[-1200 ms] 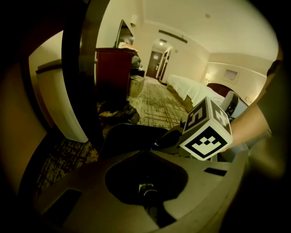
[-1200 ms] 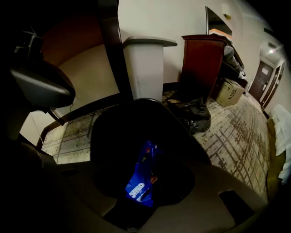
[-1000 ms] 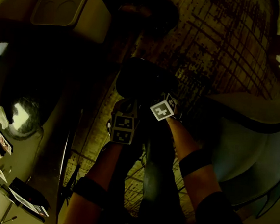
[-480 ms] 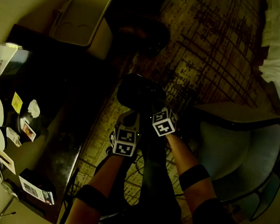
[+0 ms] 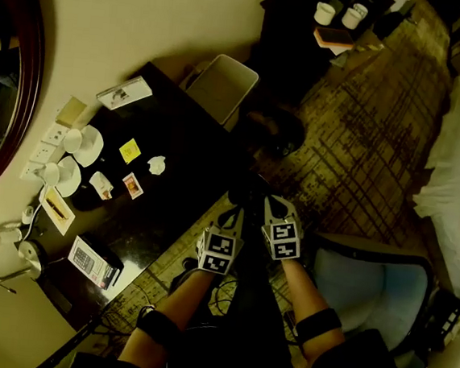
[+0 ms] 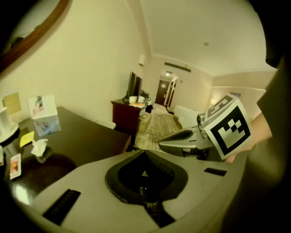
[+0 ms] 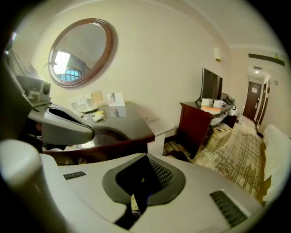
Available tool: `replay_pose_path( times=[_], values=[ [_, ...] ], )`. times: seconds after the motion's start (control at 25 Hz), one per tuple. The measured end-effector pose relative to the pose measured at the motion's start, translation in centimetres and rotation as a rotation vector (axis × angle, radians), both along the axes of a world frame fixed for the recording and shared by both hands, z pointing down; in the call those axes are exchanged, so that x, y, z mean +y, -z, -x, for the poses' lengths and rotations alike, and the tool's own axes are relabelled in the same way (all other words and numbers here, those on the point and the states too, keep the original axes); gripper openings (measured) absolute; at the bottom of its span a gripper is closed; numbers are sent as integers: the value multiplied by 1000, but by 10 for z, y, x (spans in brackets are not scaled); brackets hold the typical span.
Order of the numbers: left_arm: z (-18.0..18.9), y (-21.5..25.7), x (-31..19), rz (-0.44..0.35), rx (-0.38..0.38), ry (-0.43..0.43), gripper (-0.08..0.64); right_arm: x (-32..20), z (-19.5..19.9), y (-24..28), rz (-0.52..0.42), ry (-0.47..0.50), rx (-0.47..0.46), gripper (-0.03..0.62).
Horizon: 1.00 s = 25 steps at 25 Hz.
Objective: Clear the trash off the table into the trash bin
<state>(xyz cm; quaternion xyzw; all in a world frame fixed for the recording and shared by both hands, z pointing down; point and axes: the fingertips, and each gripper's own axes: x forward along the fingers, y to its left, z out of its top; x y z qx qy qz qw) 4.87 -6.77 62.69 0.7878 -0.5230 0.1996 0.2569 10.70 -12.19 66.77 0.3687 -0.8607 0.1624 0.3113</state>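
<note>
Head view: left tongs [image 5: 233,213] and right tongs [image 5: 267,203] hang side by side beside the table [image 5: 180,154]; crumpled paper [image 5: 157,164] lies on it, trash bin [image 5: 220,88] at its end. Left gripper view: tongs closed, empty. Right gripper view: tongs just closed, empty.

Matt grey plastic fingers [image 6: 82,182]; left of them, a glossy dark wooden table [image 5: 190,175] bearing crumpled, soft paper tissue [image 5: 157,164].
</note>
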Motion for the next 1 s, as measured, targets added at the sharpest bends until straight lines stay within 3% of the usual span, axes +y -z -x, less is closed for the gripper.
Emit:
replay_pose_path(
  times=[0.28,0.6,0.84,1.0],
  values=[
    [116,63,38,-51,-45,282,0,15,106,91,-86,249,-75,2],
    [239,90,129,-50,-115,611,0,92,251,130,-103,619,-146,2],
    [301,99,203,-34,-116,830,0,164,326,147,-91,848,-180,3],
    [322,101,233,-28,-135,895,0,198,353,151,-86,954,-191,3]
  ],
)
